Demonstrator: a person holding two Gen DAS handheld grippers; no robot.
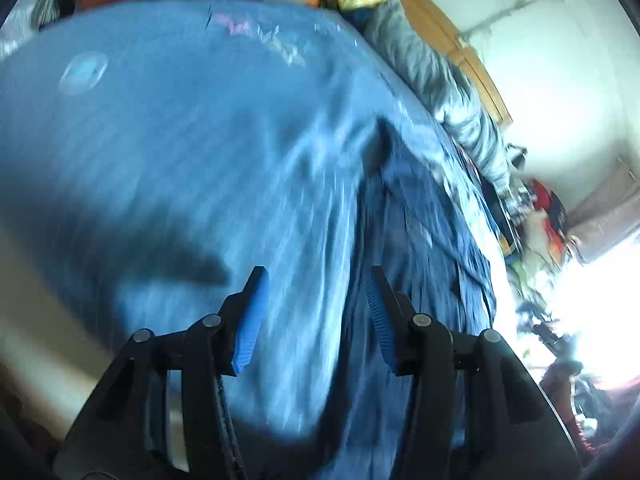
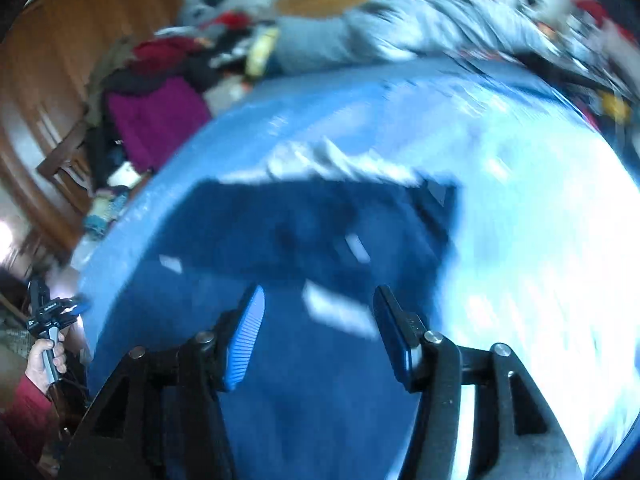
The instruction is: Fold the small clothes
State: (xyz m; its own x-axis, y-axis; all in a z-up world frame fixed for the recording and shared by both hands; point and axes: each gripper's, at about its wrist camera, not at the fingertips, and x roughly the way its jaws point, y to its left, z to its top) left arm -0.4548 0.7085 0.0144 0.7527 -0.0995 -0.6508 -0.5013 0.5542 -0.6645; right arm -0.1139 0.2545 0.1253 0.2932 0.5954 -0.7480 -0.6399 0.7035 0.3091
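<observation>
— While both pictures are smeared with blur, can you make out where the piece of clothing is?

— Yes. A dark blue garment [image 1: 424,240] lies on the lighter blue bedsheet [image 1: 160,128]. From the left wrist it runs as a rumpled strip along the right half of the sheet, reaching down past the left gripper [image 1: 316,280]. From the right wrist the same dark garment [image 2: 320,232] spreads flat across the middle of the sheet [image 2: 540,220], directly ahead of and under the right gripper [image 2: 318,296].

— And the tongs, how do they stand?

— Both are spread wide with nothing between the fingers. The left one's blue ribbed pads [image 1: 250,320] are well apart, with the edge of the dark cloth showing behind the gap; whether the pads touch it, I cannot tell. The right one's fingers are just as far apart, over the dark cloth.

— What else is around?

— A grey quilt [image 1: 452,92] is bunched along the far side of the bed against a wooden headboard [image 1: 476,68]. A purple cloth [image 2: 156,120] sits in a heap of clothes beside a wooden wardrobe [image 2: 80,40]. At the lower left of the right-wrist view, a hand [image 2: 44,356] in a red sleeve grips a handle.
</observation>
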